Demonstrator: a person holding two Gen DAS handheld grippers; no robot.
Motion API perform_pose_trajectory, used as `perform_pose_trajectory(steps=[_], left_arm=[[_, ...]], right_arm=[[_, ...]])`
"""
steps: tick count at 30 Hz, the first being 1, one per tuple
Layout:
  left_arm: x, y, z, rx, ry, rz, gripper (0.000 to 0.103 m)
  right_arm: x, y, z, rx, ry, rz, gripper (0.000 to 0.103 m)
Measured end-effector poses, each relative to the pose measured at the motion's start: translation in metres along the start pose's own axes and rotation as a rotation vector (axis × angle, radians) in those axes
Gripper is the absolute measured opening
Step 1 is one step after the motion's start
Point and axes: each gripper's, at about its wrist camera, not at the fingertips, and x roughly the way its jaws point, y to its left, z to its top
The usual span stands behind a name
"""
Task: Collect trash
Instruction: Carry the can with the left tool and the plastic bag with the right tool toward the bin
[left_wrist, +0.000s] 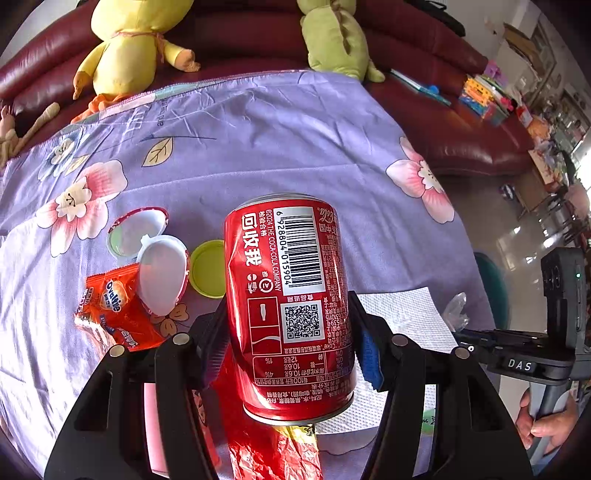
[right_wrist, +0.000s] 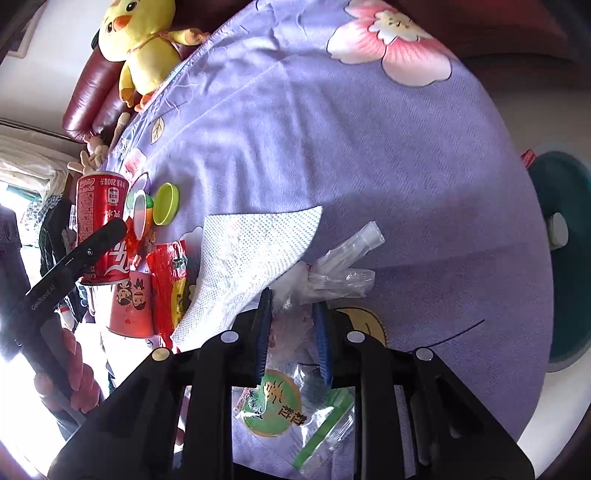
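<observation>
Can (left_wrist: 288, 306) upright, base toward camera, pinched by left tongs (left_wrist: 291, 350); right tongs (right_wrist: 291, 332) pinching clear wrapper (right_wrist: 332, 266).

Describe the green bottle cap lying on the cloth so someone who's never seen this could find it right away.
Start at the purple flowered cloth spread in front of the red sofa. Near the trash cluster, beside the red cola can in the left gripper, lies the green cap. It is the only round lime-green piece, open side up, next to the white egg-shaped shell.

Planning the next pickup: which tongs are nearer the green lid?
Left. The left tongs, gripping the red can, sit right beside the green lid; the right tongs are across the paper towel.
</observation>
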Motion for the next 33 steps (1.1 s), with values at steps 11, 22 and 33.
perform_pose_trajectory(steps=[11, 22, 33], left_arm=[[-0.004, -0.055, -0.004, 0.088, 0.006, -0.059, 0.060], [-0.003, -0.133, -0.005, 0.208, 0.011, -0.089, 0.060], [0.033, -0.243, -0.007, 0.348, 0.075, -0.147, 0.060]], right_arm=[[-0.073, -0.047, -0.004, 0.060, -0.156, -0.049, 0.020], [-0.147, -0.096, -0.013, 0.118, -0.326, -0.008, 0.020], [-0.189, -0.205, -0.040, 0.289, -0.417, -0.095, 0.021]])
